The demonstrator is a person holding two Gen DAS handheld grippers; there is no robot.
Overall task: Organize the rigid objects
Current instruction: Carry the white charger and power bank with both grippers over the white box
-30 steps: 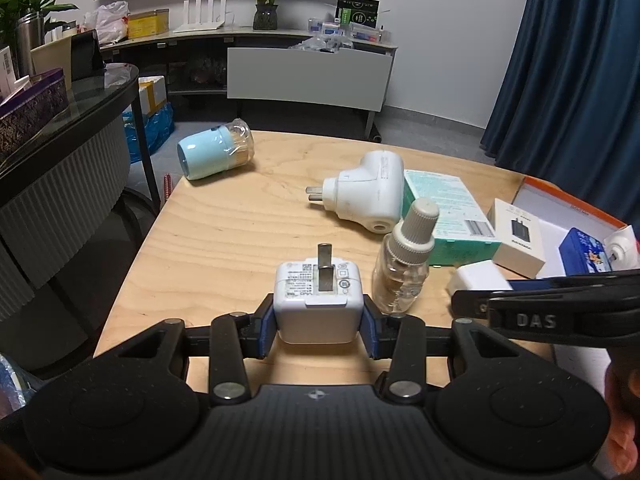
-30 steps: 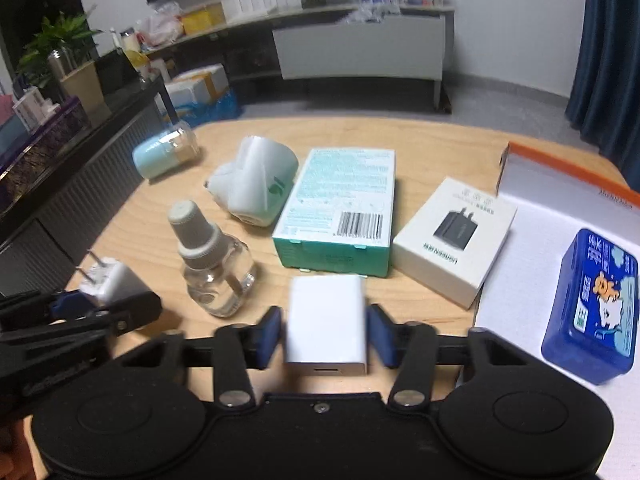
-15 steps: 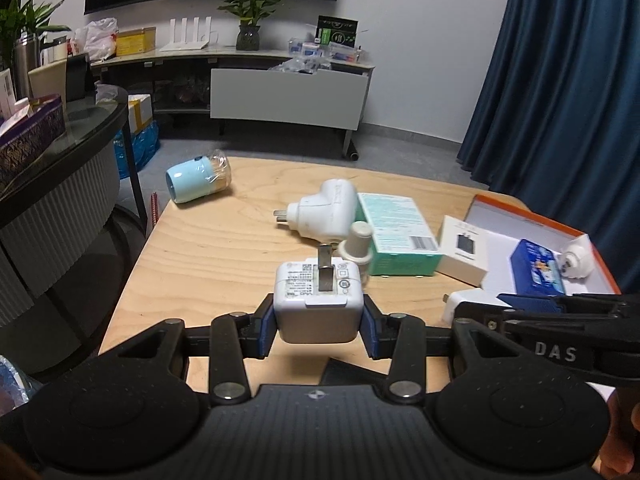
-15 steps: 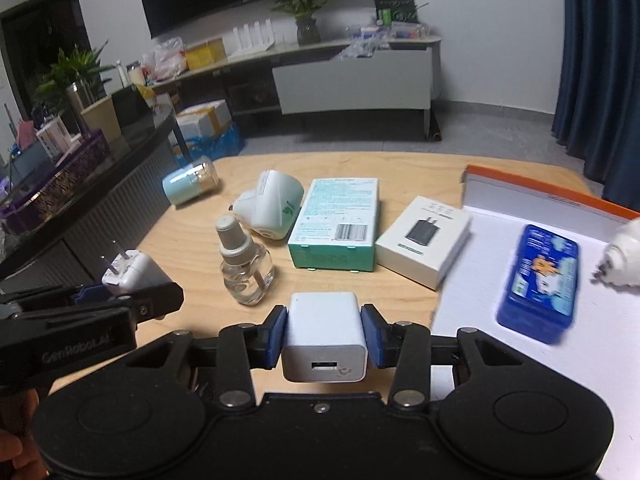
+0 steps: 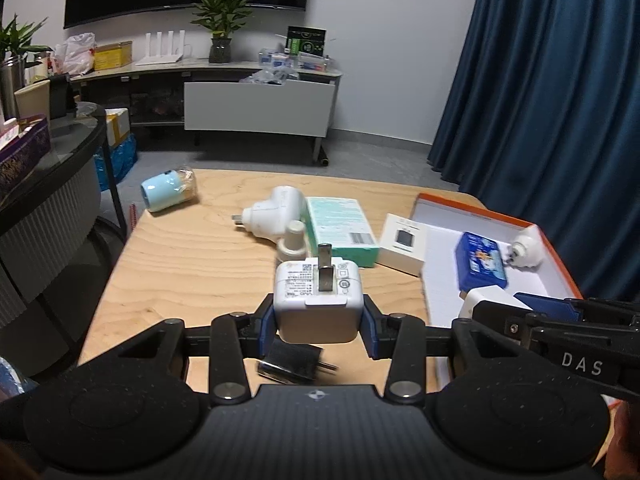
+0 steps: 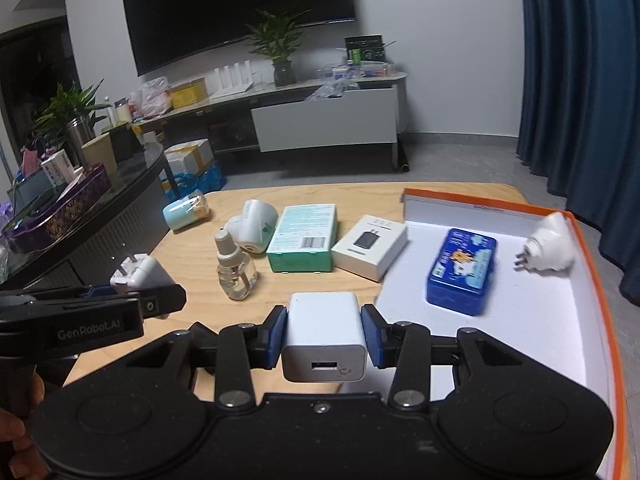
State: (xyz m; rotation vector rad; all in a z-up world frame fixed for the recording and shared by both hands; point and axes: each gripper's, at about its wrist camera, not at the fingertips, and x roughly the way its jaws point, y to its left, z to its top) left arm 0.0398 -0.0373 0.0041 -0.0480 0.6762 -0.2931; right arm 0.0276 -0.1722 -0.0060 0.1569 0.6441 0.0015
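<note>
My left gripper (image 5: 319,322) is shut on a white wall charger (image 5: 319,304) with its prongs pointing away, held above the wooden table (image 5: 192,264). The right wrist view shows that gripper (image 6: 134,294) low at the left, the charger (image 6: 140,276) in it. My right gripper (image 6: 324,338) is shut on a white USB charger (image 6: 324,328), port facing the camera, above the near left edge of the orange-rimmed white box (image 6: 528,320). The box holds a blue tin (image 6: 462,270) and a white plug (image 6: 550,248).
On the table lie a clear bottle (image 6: 236,268), a white plug-in device (image 6: 252,228), a green carton (image 6: 302,238), a white charger carton (image 6: 370,246) and a light-blue container (image 6: 184,210). A black plug adapter (image 5: 292,366) lies under my left gripper. A dark glass side table (image 6: 120,200) stands left.
Both grippers have risen and drawn back from the table with their chargers. The right one has swung toward the white box. The black adapter has come into sight below the left gripper.
</note>
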